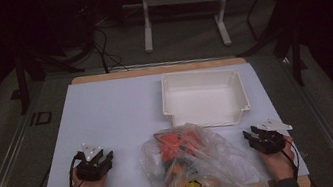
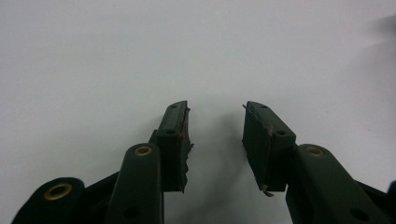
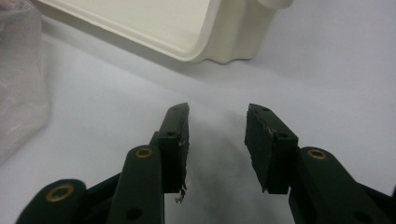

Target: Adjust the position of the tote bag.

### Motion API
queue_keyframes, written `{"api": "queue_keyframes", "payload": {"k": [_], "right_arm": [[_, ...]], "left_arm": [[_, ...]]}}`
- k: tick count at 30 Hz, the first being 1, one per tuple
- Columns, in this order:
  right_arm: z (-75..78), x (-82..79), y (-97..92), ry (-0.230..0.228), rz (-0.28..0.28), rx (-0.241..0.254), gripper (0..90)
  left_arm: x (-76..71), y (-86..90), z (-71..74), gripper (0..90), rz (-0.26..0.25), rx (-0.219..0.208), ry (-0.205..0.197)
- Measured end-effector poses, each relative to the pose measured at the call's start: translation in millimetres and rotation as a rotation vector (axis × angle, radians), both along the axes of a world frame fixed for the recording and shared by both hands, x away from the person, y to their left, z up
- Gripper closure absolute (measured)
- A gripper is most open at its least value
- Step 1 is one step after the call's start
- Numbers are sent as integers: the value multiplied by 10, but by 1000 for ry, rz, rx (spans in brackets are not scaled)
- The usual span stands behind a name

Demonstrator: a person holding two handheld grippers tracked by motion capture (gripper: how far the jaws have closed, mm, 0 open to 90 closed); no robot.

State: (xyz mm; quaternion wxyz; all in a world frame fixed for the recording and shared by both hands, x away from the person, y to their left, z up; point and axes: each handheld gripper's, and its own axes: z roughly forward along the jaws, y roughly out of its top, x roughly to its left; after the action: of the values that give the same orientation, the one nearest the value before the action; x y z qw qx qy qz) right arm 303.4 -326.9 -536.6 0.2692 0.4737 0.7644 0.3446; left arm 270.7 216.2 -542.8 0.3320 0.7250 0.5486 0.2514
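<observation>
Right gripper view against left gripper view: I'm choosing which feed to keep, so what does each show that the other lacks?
The right gripper view alone has the white bin ahead of the right gripper and an edge of the clear plastic bag. The left gripper view alone has the left gripper and a faint dark smudge at its upper right edge. Both share the white table surface and open jaws with nothing between them.

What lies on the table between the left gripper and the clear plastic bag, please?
Nothing: in the high view the stretch of white table between the left gripper and the clear plastic bag is bare. The jaws stand open with nothing between them.
</observation>
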Motion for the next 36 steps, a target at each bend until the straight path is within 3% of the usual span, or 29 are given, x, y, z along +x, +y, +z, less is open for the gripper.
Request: {"api": "queue_keyframes", "payload": {"k": [14, 17, 22, 32, 36], "right_arm": [[11, -19, -12, 2, 22, 36, 607], [16, -12, -25, 6, 25, 48, 619], [23, -16, -24, 7, 40, 54, 640], [33, -37, -16, 19, 61, 63, 654], [55, -54, -14, 18, 71, 65, 655]], "left_arm": [[-12, 5, 14, 608, -24, -14, -9], [-18, 10, 26, 610, -38, -33, -9], [-38, -26, 70, 609, -64, -29, -13], [-72, -188, 368, 587, -145, -44, -76], [-94, -324, 506, 576, -199, -43, -105]]}}
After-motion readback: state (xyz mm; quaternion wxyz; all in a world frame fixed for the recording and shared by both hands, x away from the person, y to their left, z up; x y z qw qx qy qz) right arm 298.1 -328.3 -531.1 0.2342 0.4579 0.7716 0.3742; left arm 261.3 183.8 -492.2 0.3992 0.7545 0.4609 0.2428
